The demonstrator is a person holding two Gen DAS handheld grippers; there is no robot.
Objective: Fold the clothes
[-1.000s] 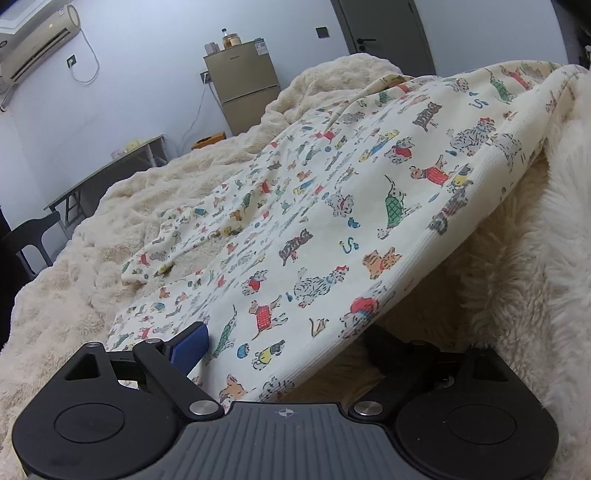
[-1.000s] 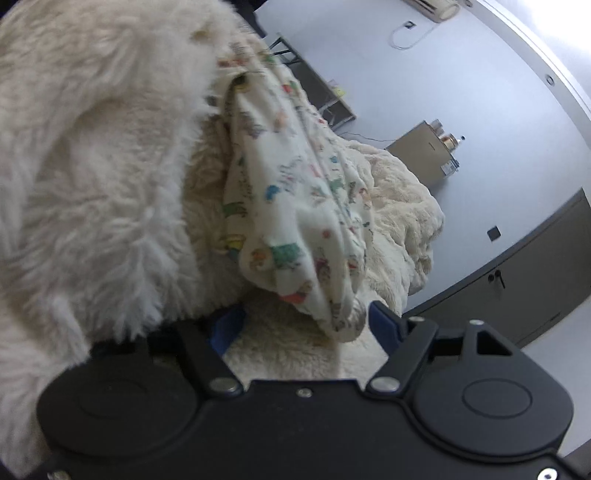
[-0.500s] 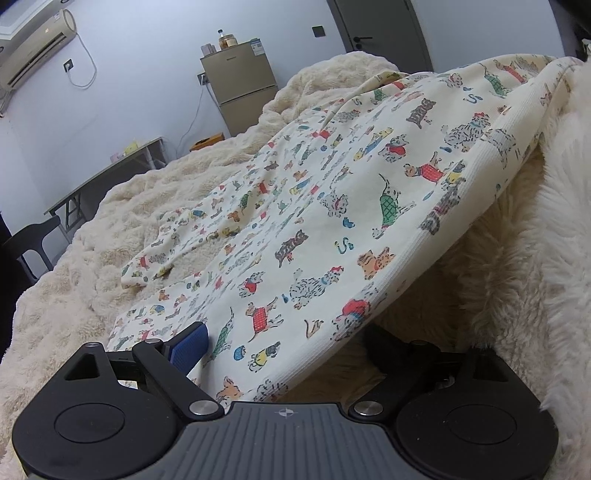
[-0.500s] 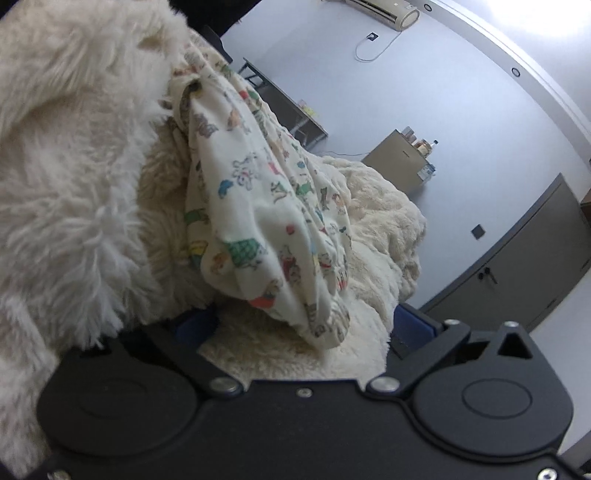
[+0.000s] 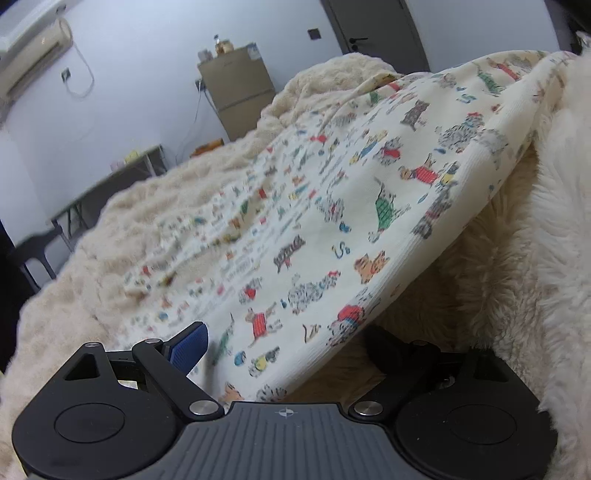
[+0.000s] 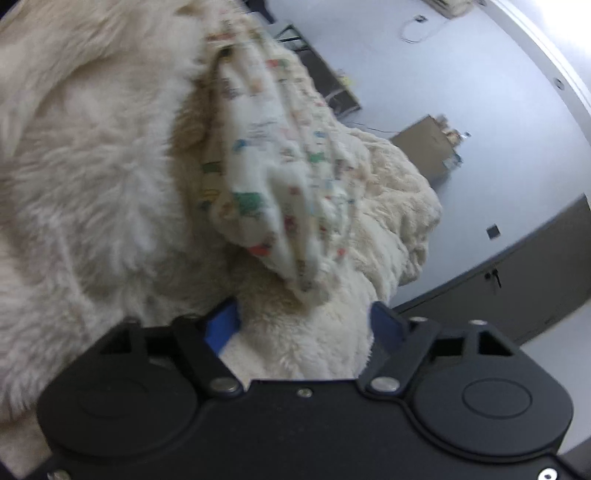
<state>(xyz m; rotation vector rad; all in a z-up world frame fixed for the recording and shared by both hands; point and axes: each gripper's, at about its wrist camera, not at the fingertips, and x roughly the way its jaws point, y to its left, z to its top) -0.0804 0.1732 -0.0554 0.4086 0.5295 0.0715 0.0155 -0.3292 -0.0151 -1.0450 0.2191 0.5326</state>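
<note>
1. Your cat-and-dog print garment (image 5: 332, 206) is a cream ribbed piece lying spread over the fluffy cream blanket (image 5: 122, 229) on the bed. Its near hem runs right down to your left gripper (image 5: 284, 354), and its far right corner is lifted and tucked against a tall fold of the blanket.
2. From the right wrist view the same garment (image 6: 266, 177) shows as a bunched, hanging corner draped over the blanket (image 6: 92, 192), a bit blurry.
3. Your left gripper's jaws are spread wide. The blue pad on one side sits on top of the fabric edge, while the other finger is down under the raised hem. Nothing is pinched between them.
4. Your right gripper (image 6: 304, 325) has its jaws wide too, with only blanket fuzz between the blue pads. The garment corner hangs just ahead of them, not in the grip.
5. Further out in the left view: a brownish fridge (image 5: 238, 92) with bottles on top, a table (image 5: 110, 181) by the wall, a black chair (image 5: 35, 247), a wall AC unit (image 5: 31, 51) and a dark door (image 5: 376, 33).
</note>
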